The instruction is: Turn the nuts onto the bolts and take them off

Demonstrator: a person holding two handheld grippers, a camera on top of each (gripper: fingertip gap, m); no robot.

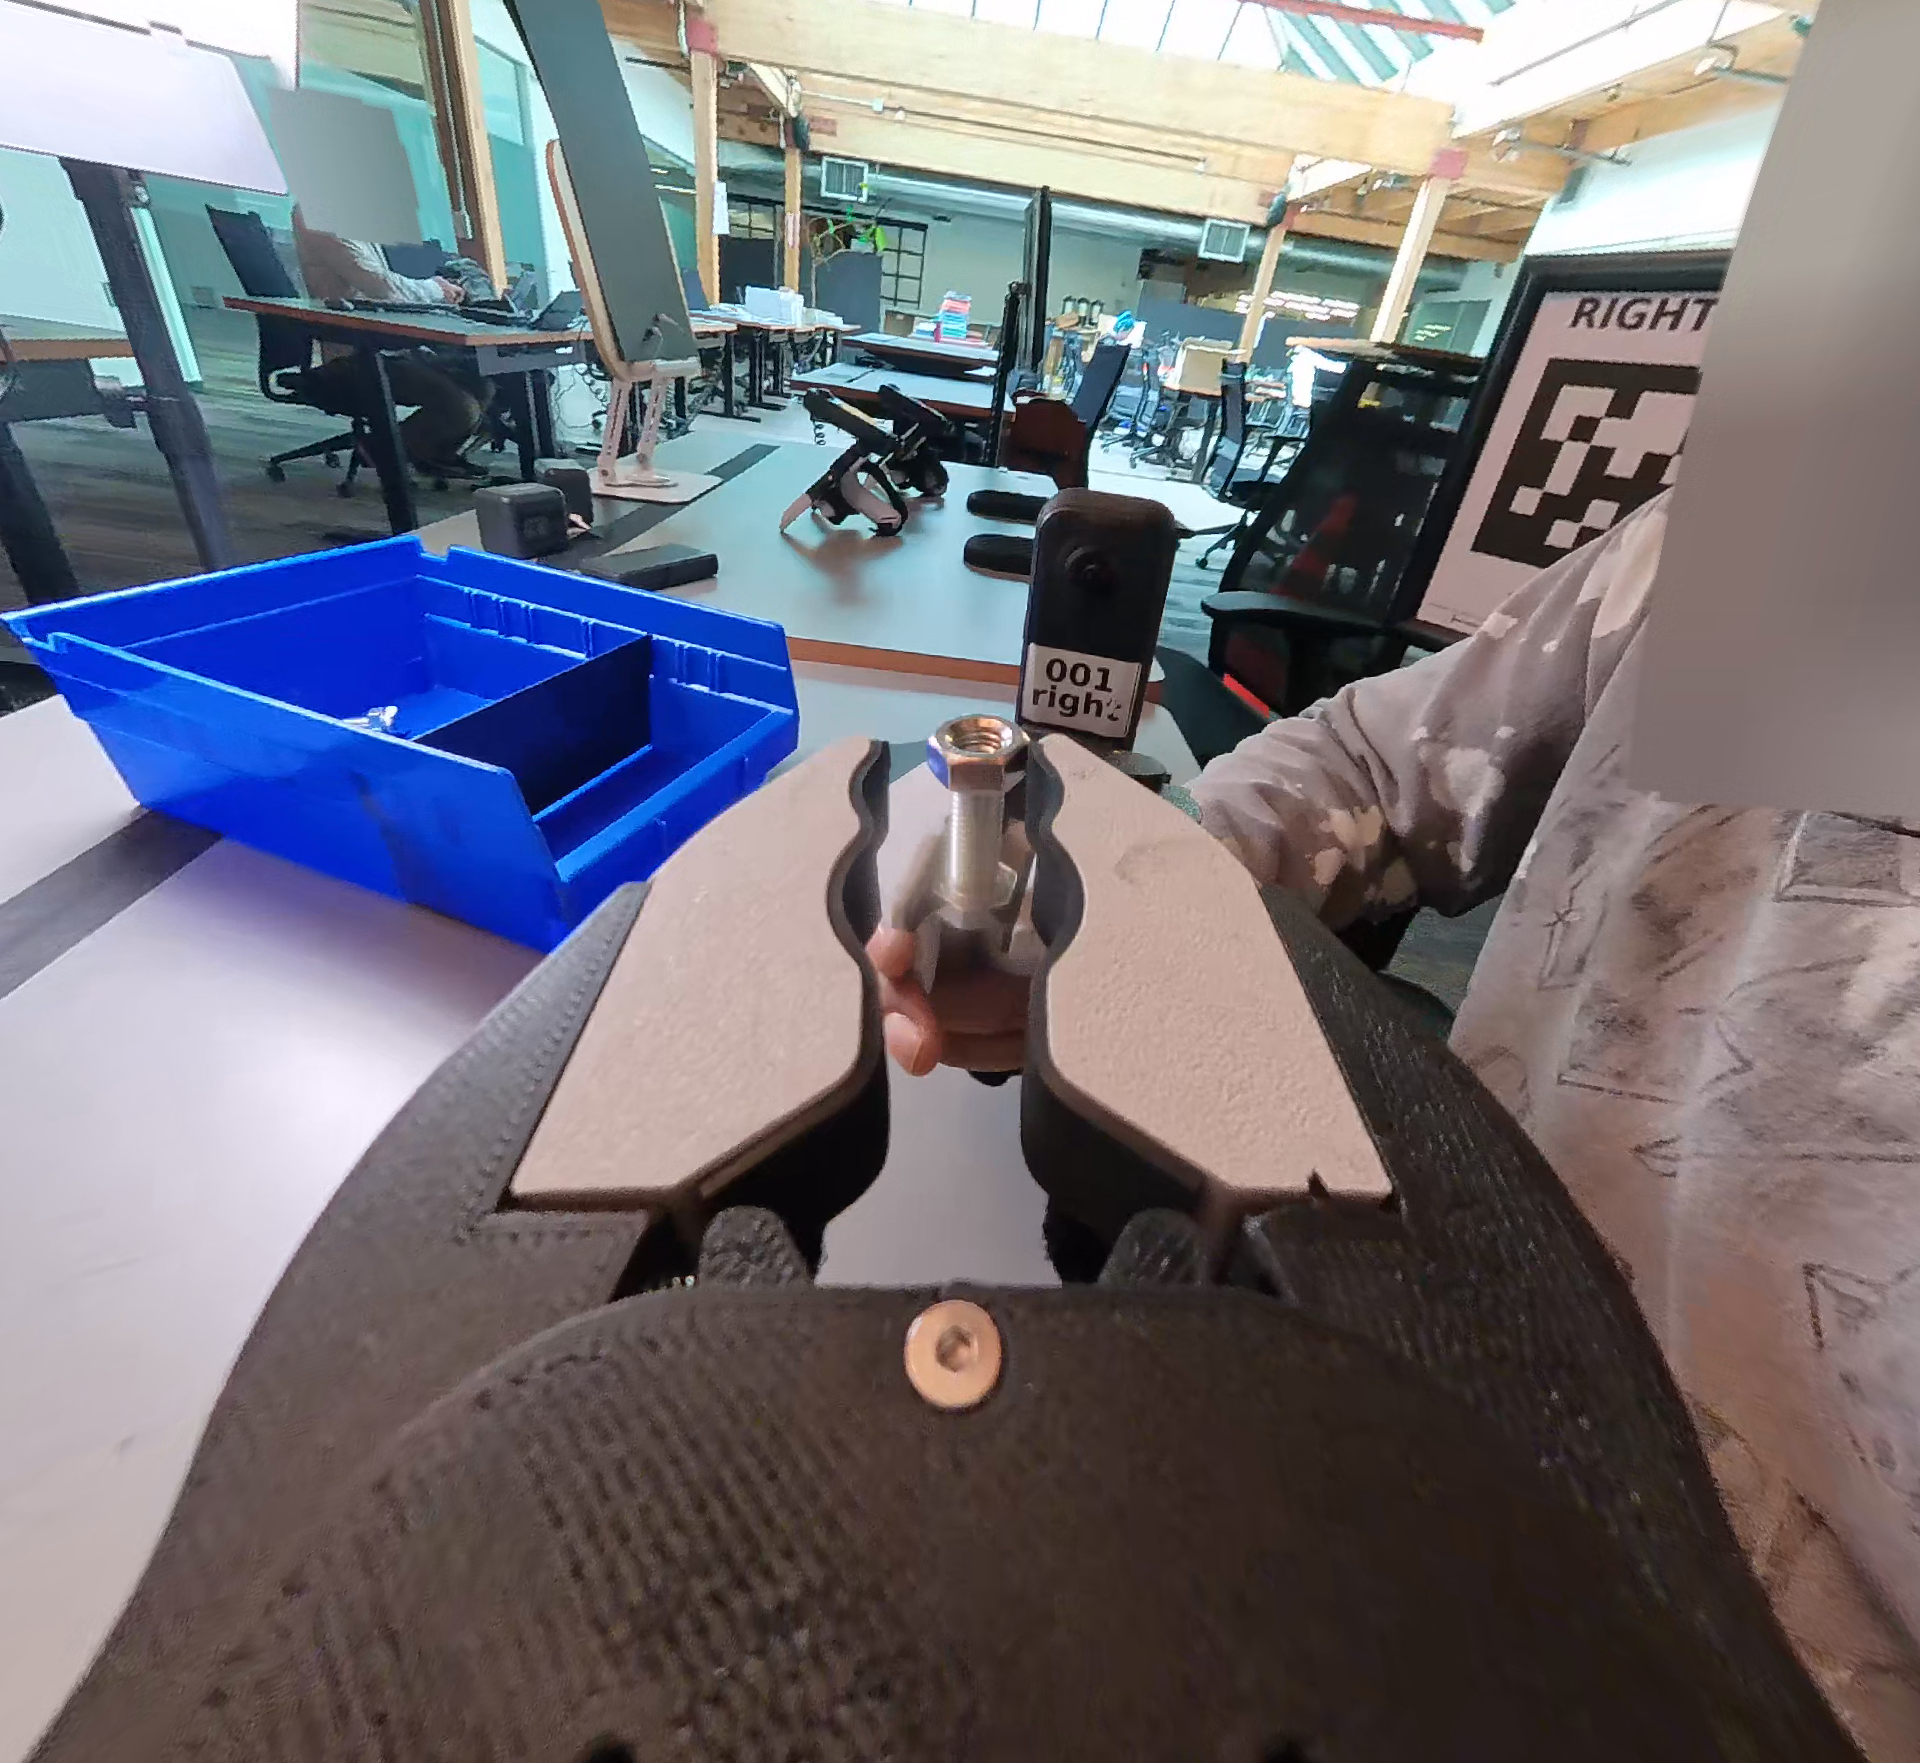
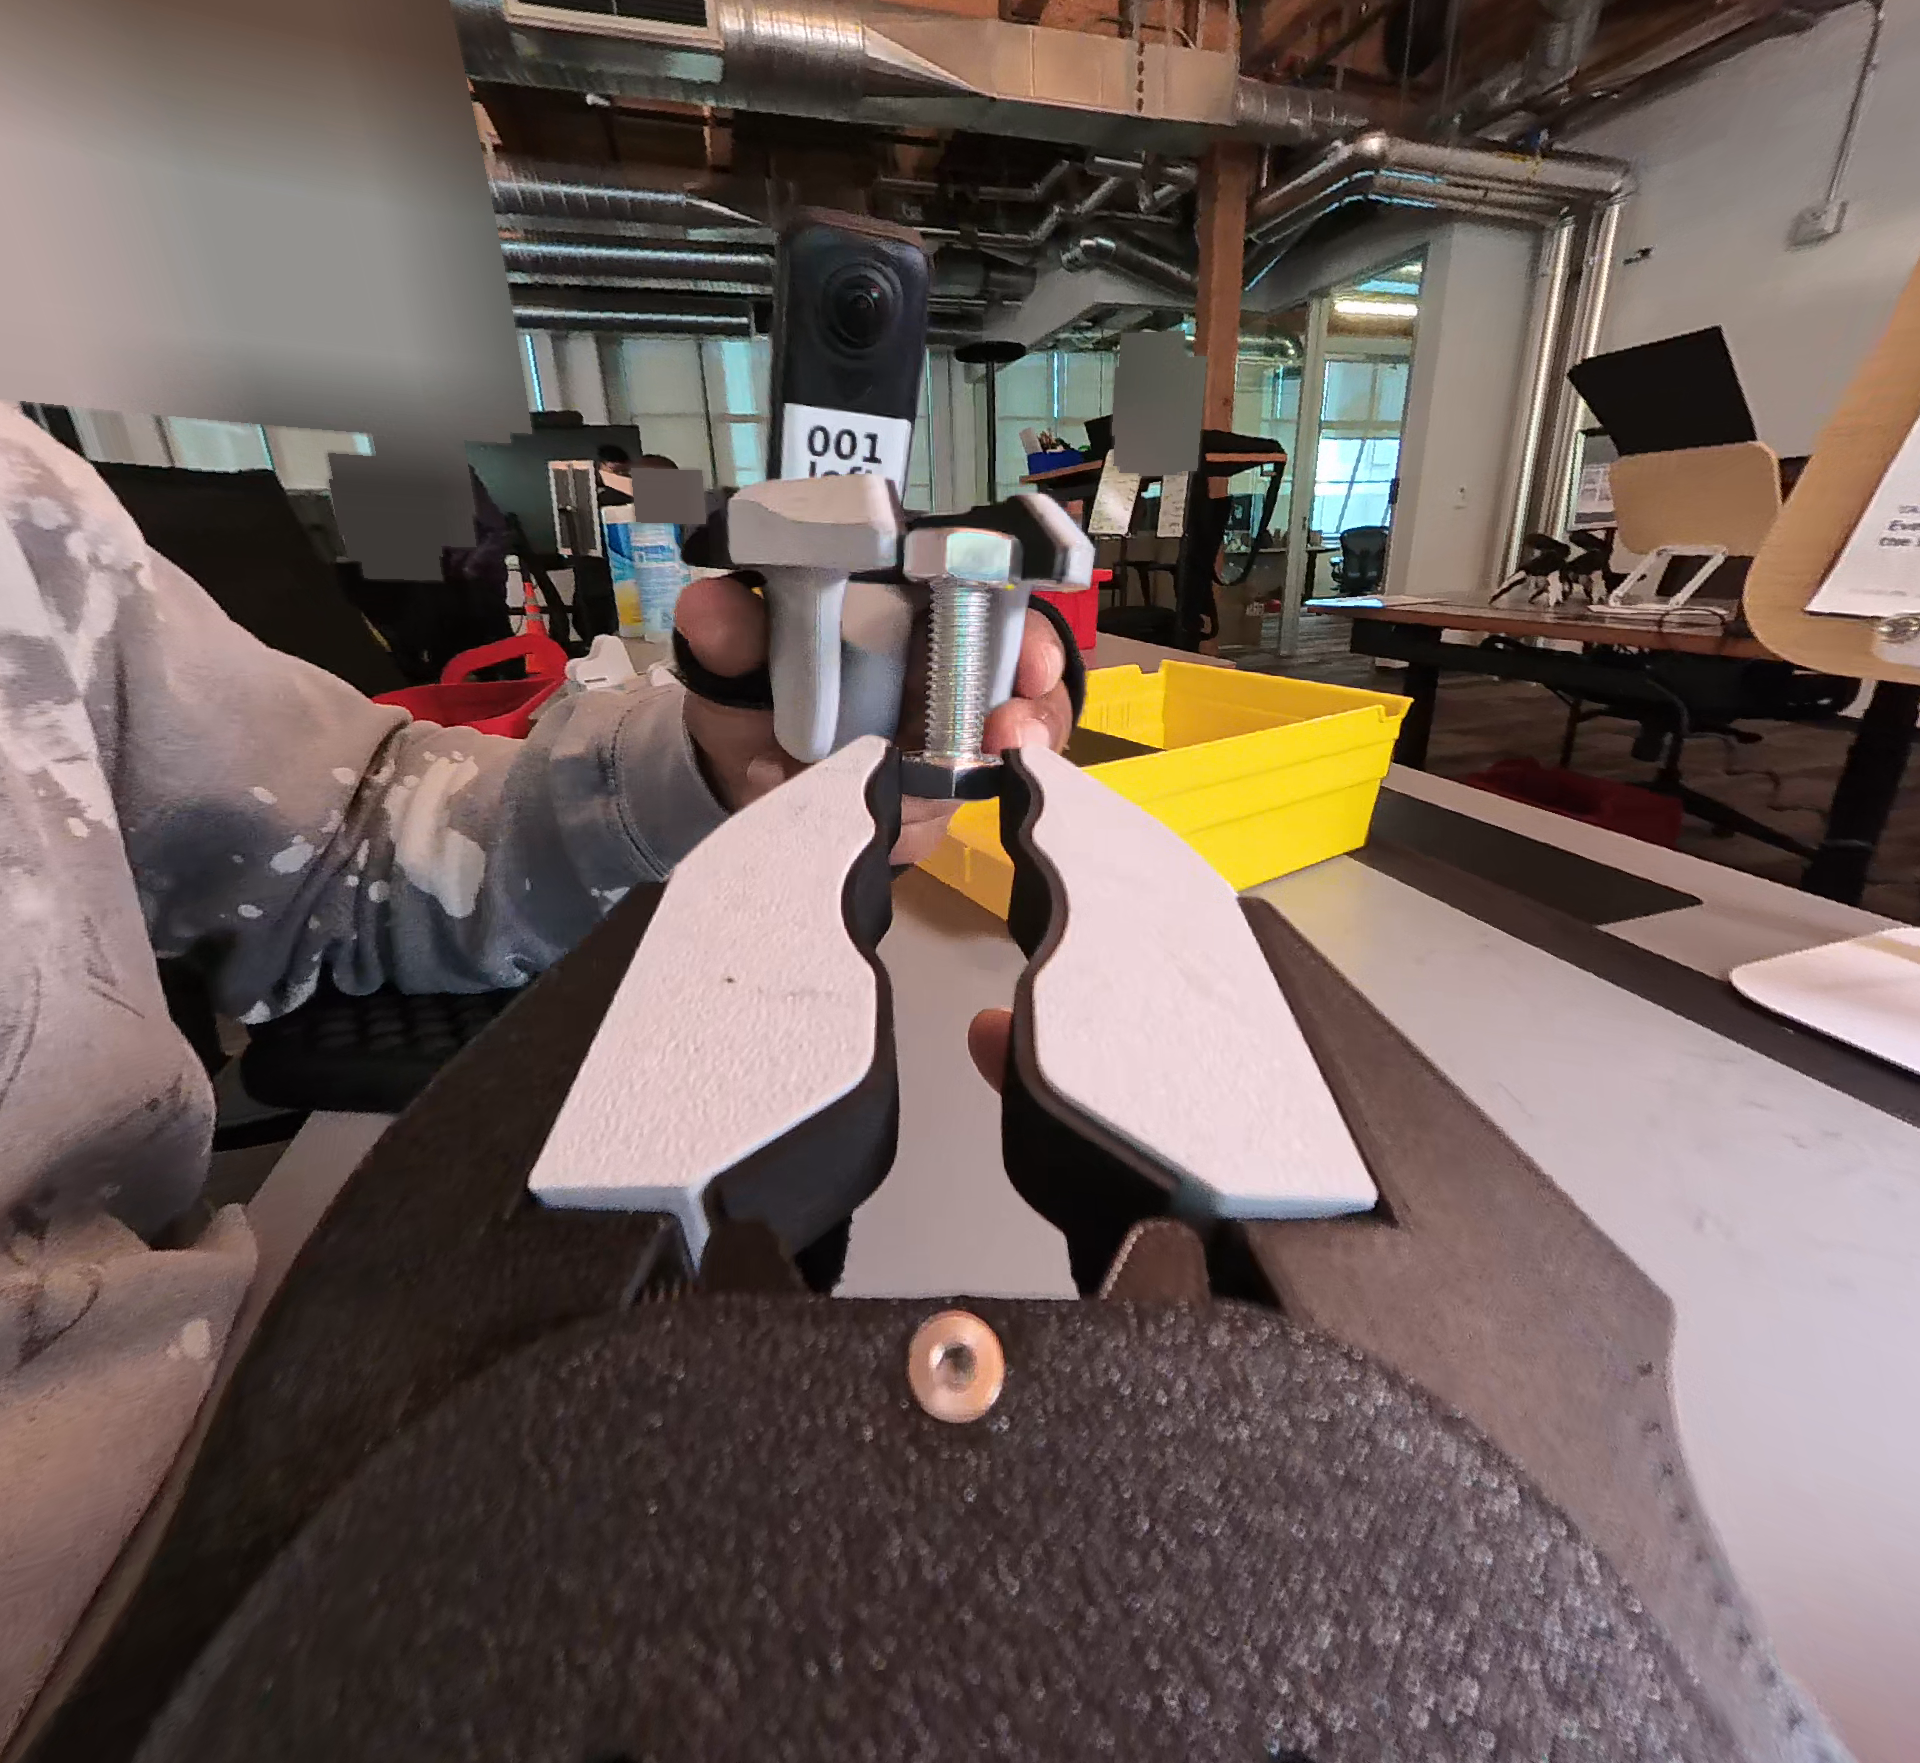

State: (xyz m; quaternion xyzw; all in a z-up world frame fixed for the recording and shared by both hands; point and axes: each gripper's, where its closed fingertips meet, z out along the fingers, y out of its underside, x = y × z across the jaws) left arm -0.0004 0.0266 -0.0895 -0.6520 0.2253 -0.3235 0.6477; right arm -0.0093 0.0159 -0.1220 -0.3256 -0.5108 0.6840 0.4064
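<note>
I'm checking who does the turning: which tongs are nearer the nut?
Right. The right tongs clamp the nut between their tips. The left tongs grip the head of the bolt, at the shank's far end from the nut.

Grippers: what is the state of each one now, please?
Left gripper: jaws closed on the head of the bolt.
Right gripper: jaws closed on the nut at the bolt's other end.

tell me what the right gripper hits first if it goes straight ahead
Beyond the nut it grips, likely the left gripper holding the bolt, just ahead; depth is unclear.
</note>
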